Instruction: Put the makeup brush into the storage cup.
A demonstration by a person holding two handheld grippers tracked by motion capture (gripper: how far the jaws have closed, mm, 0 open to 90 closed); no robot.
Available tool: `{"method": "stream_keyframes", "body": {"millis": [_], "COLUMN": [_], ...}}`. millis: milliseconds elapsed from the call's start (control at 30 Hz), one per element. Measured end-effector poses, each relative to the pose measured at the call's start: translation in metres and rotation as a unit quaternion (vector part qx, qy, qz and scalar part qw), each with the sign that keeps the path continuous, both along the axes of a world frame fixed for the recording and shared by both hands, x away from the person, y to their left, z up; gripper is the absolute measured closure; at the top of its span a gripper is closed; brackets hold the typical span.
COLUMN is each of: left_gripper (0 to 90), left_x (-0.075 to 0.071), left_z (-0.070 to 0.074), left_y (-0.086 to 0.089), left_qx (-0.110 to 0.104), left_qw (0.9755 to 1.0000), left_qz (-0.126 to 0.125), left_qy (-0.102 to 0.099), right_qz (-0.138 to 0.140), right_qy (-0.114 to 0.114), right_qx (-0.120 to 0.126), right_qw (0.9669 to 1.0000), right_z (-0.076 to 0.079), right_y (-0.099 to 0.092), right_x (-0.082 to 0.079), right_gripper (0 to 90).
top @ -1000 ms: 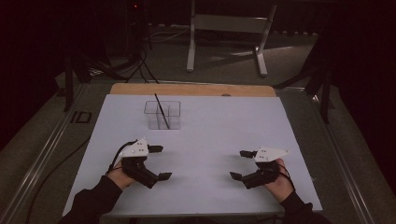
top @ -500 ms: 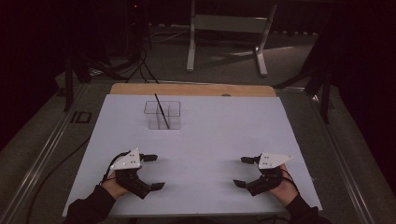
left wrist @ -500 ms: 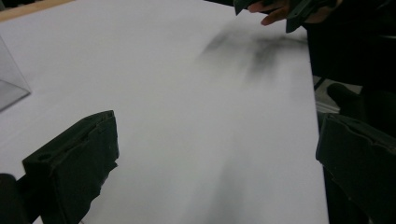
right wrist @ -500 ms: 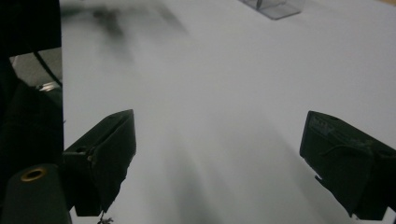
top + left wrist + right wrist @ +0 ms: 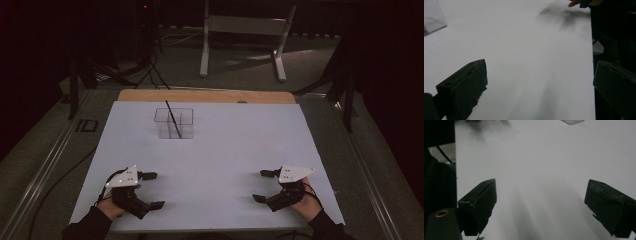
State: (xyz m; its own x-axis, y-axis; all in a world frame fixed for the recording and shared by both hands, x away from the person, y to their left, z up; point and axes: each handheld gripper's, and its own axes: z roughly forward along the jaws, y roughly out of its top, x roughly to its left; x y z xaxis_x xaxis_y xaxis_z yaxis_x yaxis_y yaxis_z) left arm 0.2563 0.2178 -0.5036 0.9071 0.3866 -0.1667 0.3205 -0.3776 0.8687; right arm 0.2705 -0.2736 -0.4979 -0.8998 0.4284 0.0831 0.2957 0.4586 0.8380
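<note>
Two grippers, left (image 5: pixel 152 190) and right (image 5: pixel 260 185), jaws wide apart and empty near the table's (image 5: pixel 215 150) front corners; clear box (image 5: pixel 174 123) with leaning black stick (image 5: pixel 172 119) toward the far edge, likely tipped by a hasty reach.

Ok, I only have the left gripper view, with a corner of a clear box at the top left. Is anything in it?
Observer: Yes. The high view shows a thin black stick leaning in the clear box, its top end above the rim.
Operator: Is the right gripper holding anything?
Observer: No. It is open with nothing between its jaws, near the front right corner of the white table.
Operator: Where does the box stand from my gripper?
Observer: The left gripper is open near the front left edge. The box stands well apart from it, toward the far edge, with bare tabletop between them.
</note>
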Motion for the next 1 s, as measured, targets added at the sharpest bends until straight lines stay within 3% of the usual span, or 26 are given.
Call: {"method": "stream_keyframes", "body": {"millis": [100,400,700,733,1000], "left_gripper": [0.6,0.6,0.6,0.7,0.7], "left_x": [0.001,-0.002,-0.001,-0.001,-0.002], "left_z": [-0.003,-0.009,-0.01,-0.009,-0.008], "left_y": [0.008,0.019,0.019,0.019,0.016], "left_qx": [0.018,0.028,0.019,0.011,0.013], "left_qw": [0.9997,0.9993,0.9994,0.9994,0.9995], "left_qz": [0.016,0.021,0.02,0.023,0.02], "left_qy": [0.004,0.015,0.022,0.022,0.022], "right_qz": [0.0,0.003,0.004,0.003,-0.004], "right_qy": [0.005,0.007,0.011,0.01,0.007], "right_qx": [-0.007,-0.01,-0.01,-0.01,-0.011], "right_qw": [1.0,0.9999,0.9999,0.9999,0.9999], "right_z": [-0.002,-0.003,-0.005,-0.005,-0.003], "right_y": [0.0,0.001,0.002,0.002,-0.001], "right_x": [0.001,0.002,0.003,0.003,0.002], "right_gripper": [11.0,11.0,11.0,11.0,11.0]}}
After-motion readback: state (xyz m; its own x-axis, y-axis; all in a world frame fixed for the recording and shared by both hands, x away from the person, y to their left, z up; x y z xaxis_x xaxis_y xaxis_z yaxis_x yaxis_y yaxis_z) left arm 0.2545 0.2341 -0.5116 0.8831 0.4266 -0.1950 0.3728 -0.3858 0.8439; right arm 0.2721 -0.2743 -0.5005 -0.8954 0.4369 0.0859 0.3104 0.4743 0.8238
